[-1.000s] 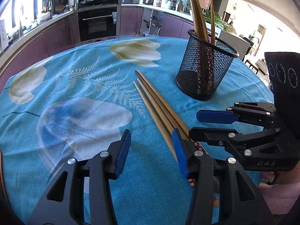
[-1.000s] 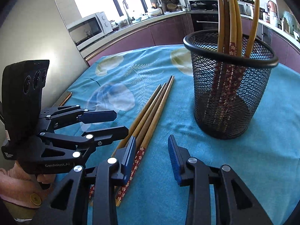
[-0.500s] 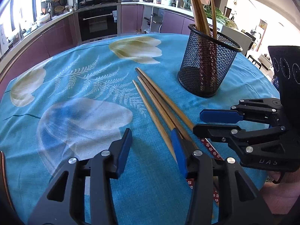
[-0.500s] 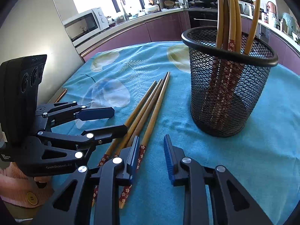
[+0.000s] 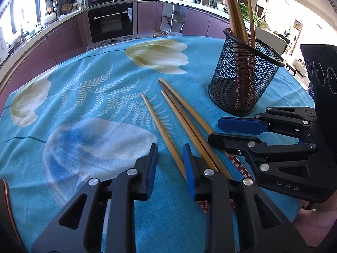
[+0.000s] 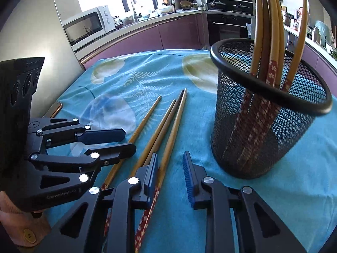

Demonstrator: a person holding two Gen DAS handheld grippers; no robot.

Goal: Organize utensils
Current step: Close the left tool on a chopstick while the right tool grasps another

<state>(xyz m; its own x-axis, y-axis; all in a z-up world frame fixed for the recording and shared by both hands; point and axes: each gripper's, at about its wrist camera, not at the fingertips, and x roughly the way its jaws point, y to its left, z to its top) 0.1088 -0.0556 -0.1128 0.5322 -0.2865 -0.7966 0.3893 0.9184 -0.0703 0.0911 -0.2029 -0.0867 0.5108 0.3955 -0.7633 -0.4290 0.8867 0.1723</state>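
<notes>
Several wooden chopsticks (image 5: 181,116) with red flowered ends lie loose on the blue tablecloth, also in the right wrist view (image 6: 166,124). One (image 5: 162,130) lies apart to the left. A black mesh cup (image 5: 244,78) holds several more chopsticks upright (image 6: 263,126). My left gripper (image 5: 170,154) is open and empty, low over the loose chopsticks' near ends, its right finger beside them. My right gripper (image 6: 170,164) is open and empty just right of them; it shows in the left wrist view (image 5: 229,130).
The round table's blue flowered cloth (image 5: 84,97) spreads left and far. The table edge is close on the right (image 5: 303,84). Kitchen counters, an oven (image 5: 111,21) and a microwave (image 6: 84,27) stand beyond. A phone edge (image 6: 55,108) lies at the left rim.
Both grippers have drawn nearer to the loose chopsticks and lower to the table. One chopstick now lies apart to the left of the others. Both jaws stay open.
</notes>
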